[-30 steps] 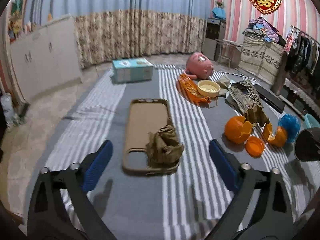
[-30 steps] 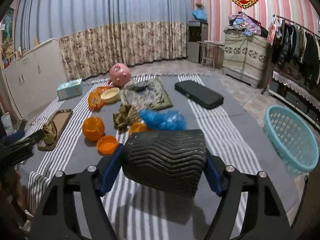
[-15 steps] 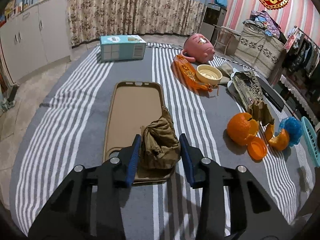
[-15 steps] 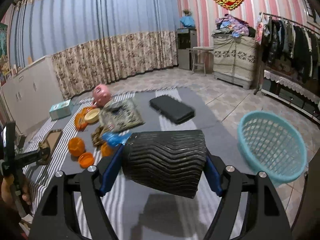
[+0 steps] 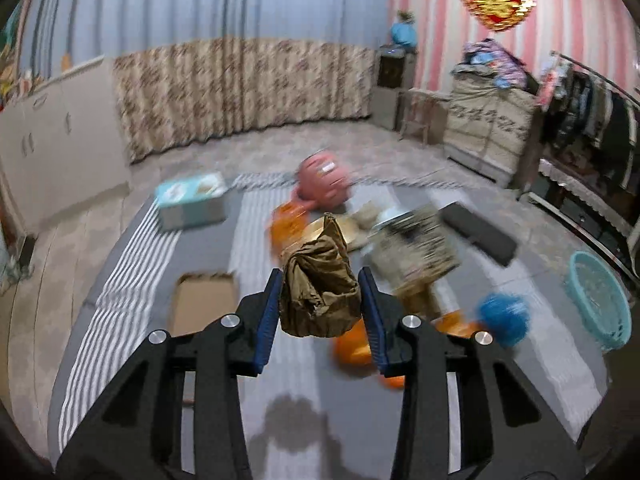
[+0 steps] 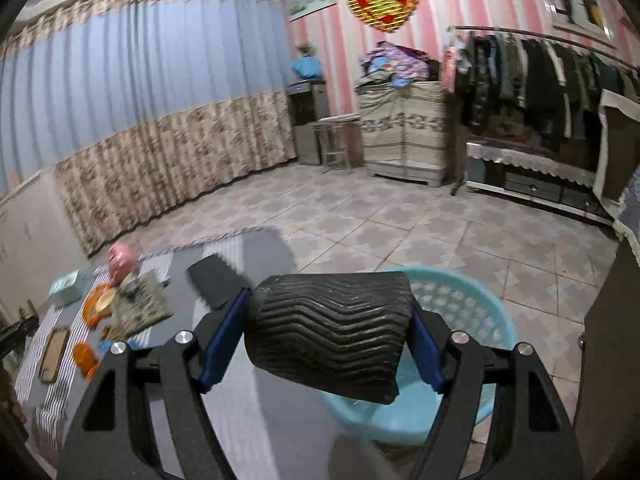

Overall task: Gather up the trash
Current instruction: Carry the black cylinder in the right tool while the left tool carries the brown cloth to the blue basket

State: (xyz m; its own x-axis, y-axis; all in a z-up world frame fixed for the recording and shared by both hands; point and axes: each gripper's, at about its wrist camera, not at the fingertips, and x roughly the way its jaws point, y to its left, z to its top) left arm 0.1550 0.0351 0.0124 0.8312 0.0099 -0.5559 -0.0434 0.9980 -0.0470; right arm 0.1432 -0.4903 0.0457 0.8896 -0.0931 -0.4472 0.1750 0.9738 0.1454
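My left gripper [image 5: 320, 300] is shut on a crumpled brown paper wad [image 5: 318, 292] and holds it above the striped grey mat [image 5: 120, 320]. My right gripper [image 6: 326, 342] is shut on a black ribbed roll [image 6: 328, 332], held over the near rim of the light blue basket [image 6: 472, 308]. The basket also shows at the right in the left wrist view [image 5: 600, 300]. Orange peels [image 5: 352, 346] and a blue wad [image 5: 504, 316] lie on the mat below the left gripper.
A tan tray [image 5: 204, 300], a teal tissue box [image 5: 192, 200], a pink piggy bank [image 5: 322, 180], a patterned cloth [image 5: 416, 252] and a black flat case [image 5: 480, 234] lie on the mat. Tiled floor [image 6: 400, 216], cabinets and a clothes rack [image 6: 540, 68] surround it.
My left gripper closed on the brown wad and lifted it off the tan tray, swinging right. My right gripper carried the black roll right, to above the blue basket.
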